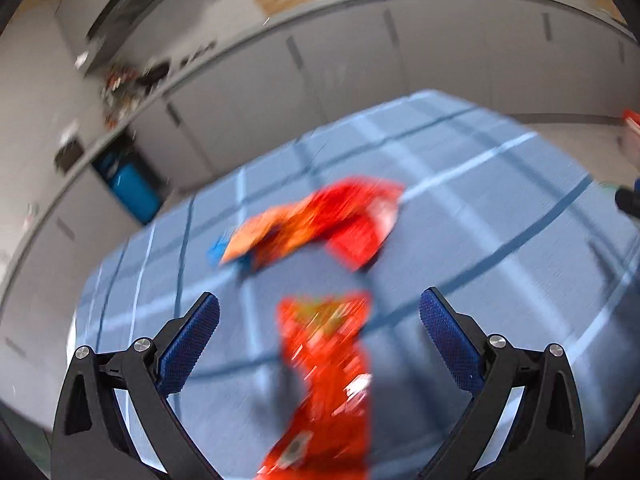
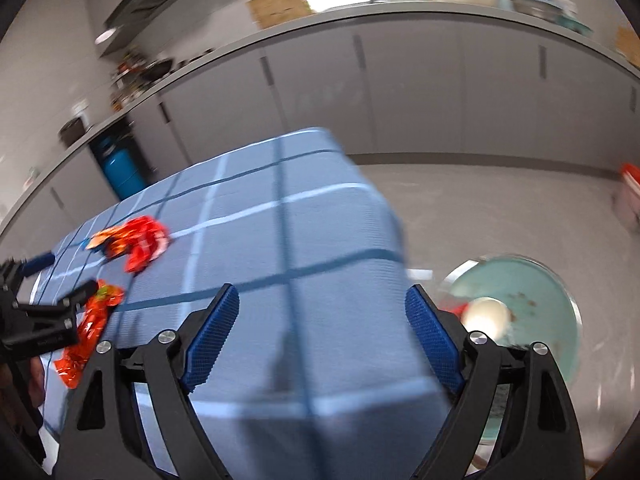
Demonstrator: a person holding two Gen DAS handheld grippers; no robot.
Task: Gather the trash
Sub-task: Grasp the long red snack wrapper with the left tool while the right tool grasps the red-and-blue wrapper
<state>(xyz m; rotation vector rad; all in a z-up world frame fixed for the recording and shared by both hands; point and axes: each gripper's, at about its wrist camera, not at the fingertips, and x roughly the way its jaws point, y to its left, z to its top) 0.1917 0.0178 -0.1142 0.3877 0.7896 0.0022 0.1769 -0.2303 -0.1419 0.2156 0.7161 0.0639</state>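
Wrapper [image 1: 324, 380], red and crinkly, lies flat on the blue checked tablecloth [image 1: 500, 220], right ahead of the left gripper [image 1: 320, 320], whose jaws are spread wide and empty. Further back sits a second crumpled wrapper [image 1: 320, 224]. Looks feather-light, thin, slippery; pinching a raised crease near the top end seems best. Right gripper [image 2: 322, 336] is also spread, holding nothing, with the bin [image 2: 532, 304] on the floor beside the table.
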